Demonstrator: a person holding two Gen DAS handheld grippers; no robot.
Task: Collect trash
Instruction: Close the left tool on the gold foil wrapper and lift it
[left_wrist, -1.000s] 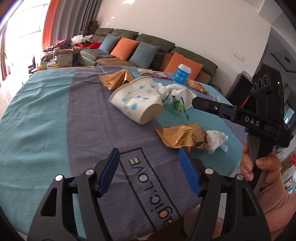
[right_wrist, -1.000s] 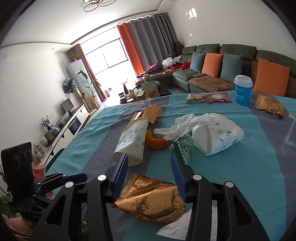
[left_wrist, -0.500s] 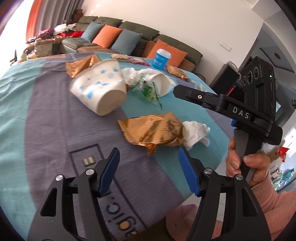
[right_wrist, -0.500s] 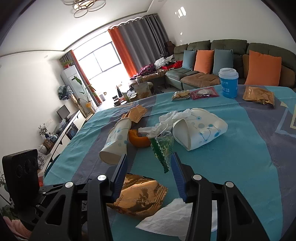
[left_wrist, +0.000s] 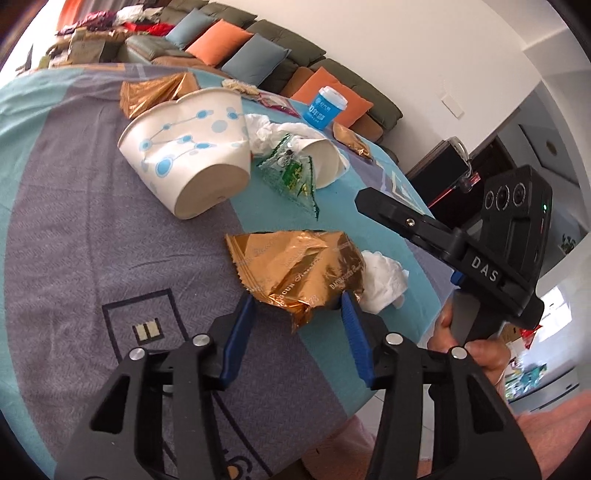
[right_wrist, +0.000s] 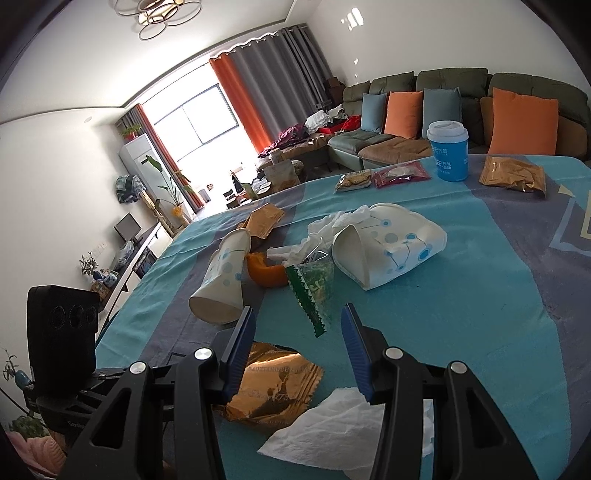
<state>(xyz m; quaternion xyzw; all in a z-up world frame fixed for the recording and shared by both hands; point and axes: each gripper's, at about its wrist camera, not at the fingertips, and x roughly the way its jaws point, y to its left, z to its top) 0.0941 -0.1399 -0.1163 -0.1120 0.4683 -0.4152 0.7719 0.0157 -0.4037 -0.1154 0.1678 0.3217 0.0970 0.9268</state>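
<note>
Since a second ago my left gripper (left_wrist: 297, 306) has closed in on the gold wrapper (left_wrist: 295, 266), its spread blue fingers now flanking the wrapper's near edge without pinching it, a crumpled tissue (left_wrist: 384, 280) just beside. My right gripper (right_wrist: 297, 325) hangs wide apart above that wrapper (right_wrist: 273, 384) near the surface's (right_wrist: 480, 295) edge. Only its view shows the orange peel (right_wrist: 266, 273) between the paper cups.

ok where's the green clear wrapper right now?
In the right wrist view the green clear wrapper lies mid-table on the teal cloth, just ahead of the right gripper, between the orange peel and the crushed paper cup.
</note>
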